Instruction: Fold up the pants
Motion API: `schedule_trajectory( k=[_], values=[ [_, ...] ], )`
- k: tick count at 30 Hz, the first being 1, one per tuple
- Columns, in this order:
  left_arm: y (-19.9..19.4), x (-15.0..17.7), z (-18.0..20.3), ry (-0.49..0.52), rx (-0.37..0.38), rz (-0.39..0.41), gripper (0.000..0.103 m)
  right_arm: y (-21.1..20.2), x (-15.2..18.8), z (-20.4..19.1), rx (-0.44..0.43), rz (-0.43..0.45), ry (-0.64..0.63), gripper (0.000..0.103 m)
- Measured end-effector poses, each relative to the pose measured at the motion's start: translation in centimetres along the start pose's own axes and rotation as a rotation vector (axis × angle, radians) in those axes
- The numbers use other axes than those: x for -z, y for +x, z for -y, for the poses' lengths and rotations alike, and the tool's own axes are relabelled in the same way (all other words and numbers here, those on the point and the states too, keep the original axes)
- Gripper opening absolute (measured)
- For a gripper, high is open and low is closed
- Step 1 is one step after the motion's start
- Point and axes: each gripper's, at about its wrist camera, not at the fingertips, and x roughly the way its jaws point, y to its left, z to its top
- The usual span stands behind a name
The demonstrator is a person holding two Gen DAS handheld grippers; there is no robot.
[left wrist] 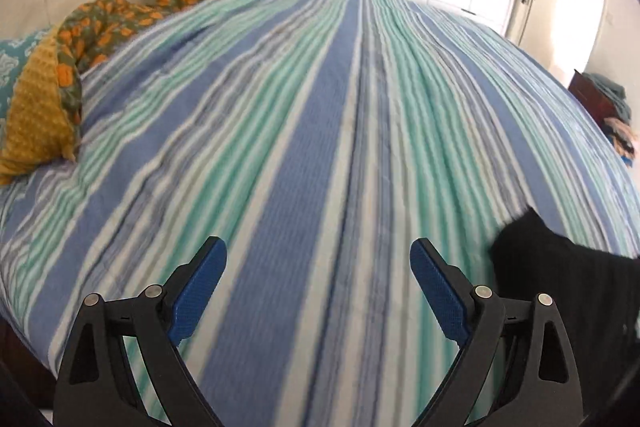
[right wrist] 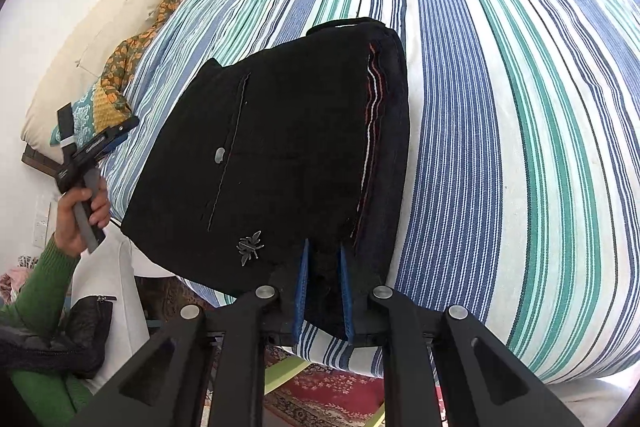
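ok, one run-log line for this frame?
task: fold pants | left gripper: open, over striped bedspread | right gripper: shut on folded black pants | pants lying near bed edge

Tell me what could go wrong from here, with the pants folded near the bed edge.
The black pants lie close to the bed's near edge, so a tug from the right claw, shut on their thick edge, could drag them off. The left claw is open and holds nothing, so the stacked layers may splay if lifted one-sided.
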Motion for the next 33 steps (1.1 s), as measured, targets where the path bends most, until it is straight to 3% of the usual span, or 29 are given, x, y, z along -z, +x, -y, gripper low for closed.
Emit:
schedule_trajectory(
  k=[3, 7, 9, 22, 33],
  values=[
    [4.9, -2.4, -2.0, -0.009, 0.001, -0.036, 0.098, 0.1, 0.3, 0.1, 0.008, 0.011, 0.038, 0.014],
    [13.2, -1.0, -3.0, 0.02, 0.022, -0.241, 0.103, 0.0, 0.2, -0.1, 0.036, 0.008, 0.065, 0.015],
    [12.9, -0.5, -3.4, -0.001, 0.047, -0.182, 0.103, 0.2, -0.1, -0.1, 0.033, 0.001, 0.089, 0.015],
    [12.8, -0.4, -2.7, 0.021, 0.024, -0.195, 0.102, 0.7, -1.2, -0.1, 0.1, -0.081, 0.171, 0.018],
    [12.8, -0.4, -2.7, 0.021, 0.023, -0.194, 0.103, 1.7, -3.0, -1.9, 0.26, -0.176, 0.249, 0.018]
  ],
)
